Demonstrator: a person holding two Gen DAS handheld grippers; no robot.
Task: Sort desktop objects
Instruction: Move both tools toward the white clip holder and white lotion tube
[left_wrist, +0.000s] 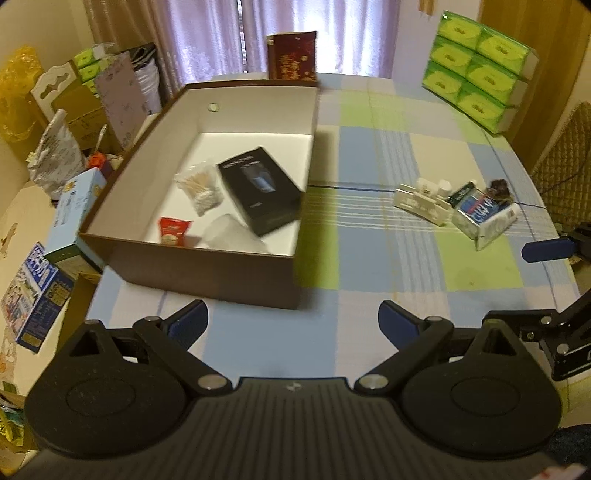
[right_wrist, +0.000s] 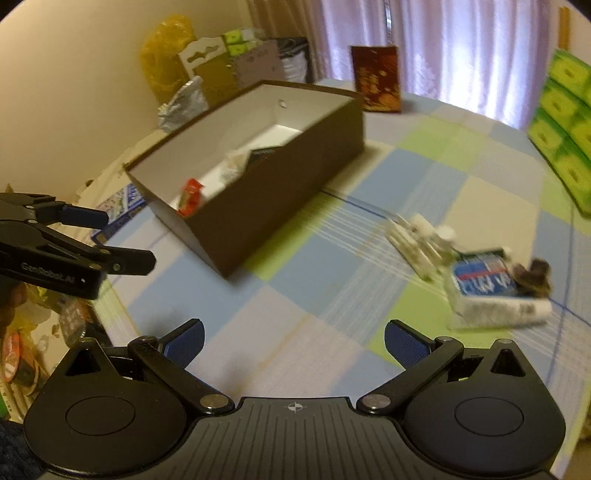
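Table (left_wrist: 369, 258): checked cloth in blue, green and cream; a wide bare stretch runs from the near edge up the middle, between the box and the small pile.
Box (left_wrist: 207, 269): brown outside, white inside, open-topped, along the table's left edge; its left wall sits at that edge, with clutter beyond it.
In the box: a black carton (left_wrist: 260, 188) lying askew against the right wall, a bag of cotton swabs (left_wrist: 199, 188) just left of it, a red packet (left_wrist: 173, 229) near the front wall, a clear cup (left_wrist: 229, 232) on its side.
Pile (left_wrist: 458, 206): toward the table's right edge, well apart from the box; a white holder (left_wrist: 421, 201) with small white bottles touches a blue-and-white pack (left_wrist: 484, 218), with a dark tangled thing at the pack's far end. Blurred, so no finer detail.
Left gripper (left_wrist: 293, 317): fingers spread wide, nothing between them, over the near edge, just short of the box's front wall.
Right gripper (right_wrist: 293, 339): fingers likewise spread and empty, over bare cloth near the front edge; the pile lies ahead to its right, the box ahead to its left.
Far edge: a dark red card (left_wrist: 291, 55) stands upright behind the box.
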